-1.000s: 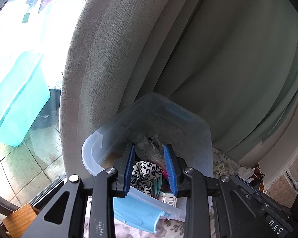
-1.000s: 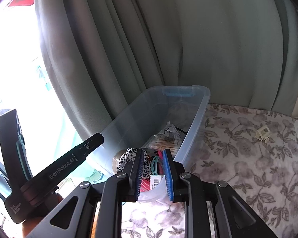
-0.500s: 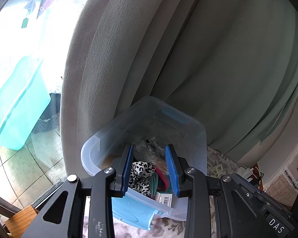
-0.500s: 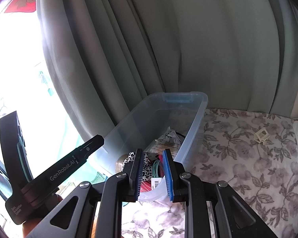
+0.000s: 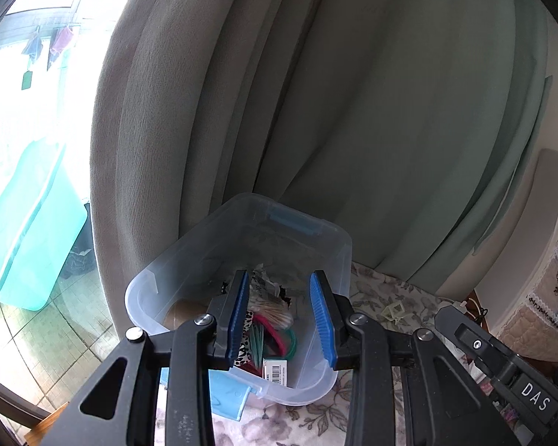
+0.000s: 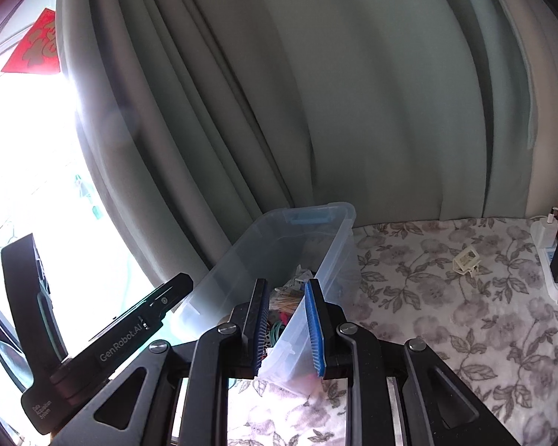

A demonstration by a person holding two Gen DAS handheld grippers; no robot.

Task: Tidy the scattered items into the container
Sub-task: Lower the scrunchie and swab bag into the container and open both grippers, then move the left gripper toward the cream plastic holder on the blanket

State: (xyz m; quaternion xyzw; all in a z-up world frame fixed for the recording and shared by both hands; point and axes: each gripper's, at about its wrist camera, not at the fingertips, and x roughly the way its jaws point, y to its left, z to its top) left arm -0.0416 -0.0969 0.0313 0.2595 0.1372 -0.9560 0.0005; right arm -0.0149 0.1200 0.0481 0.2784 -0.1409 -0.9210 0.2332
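**Bin mostly filled; one small piece left out on the cloth**

Clear plastic container (image 5: 241, 245) sits at the left edge of the flowered tablecloth (image 6: 446, 334), its far end against the grey-green curtain (image 5: 353, 111); inside lies a heap: a bundle of cotton swabs (image 5: 269, 303), red and green hair ties (image 5: 279, 338), a leopard-print fabric piece (image 5: 244, 342), a barcoded packet (image 5: 276, 369), crumpled paper further back.

Left gripper (image 5: 281, 321): jaws spread wide, nothing between the blue pads; it hangs over the near end of the container, contents showing through the gap.

Right gripper (image 6: 287, 330): jaws part-open with the container's near corner standing between them; whether the pads touch the wall I cannot tell; nothing looks pinched.

Progress, as a judgement: most of the loose items appear to be in the bin already. Left to do: a small cream-coloured clip (image 6: 466, 260) lies alone on the cloth, well apart from the container toward the right edge; it probably belongs in the bin. A white power strip (image 6: 550, 260) at the far right edge looks like a fixture, not clutter. A blue lid piece (image 5: 223, 396) lies just beside the container's near wall.
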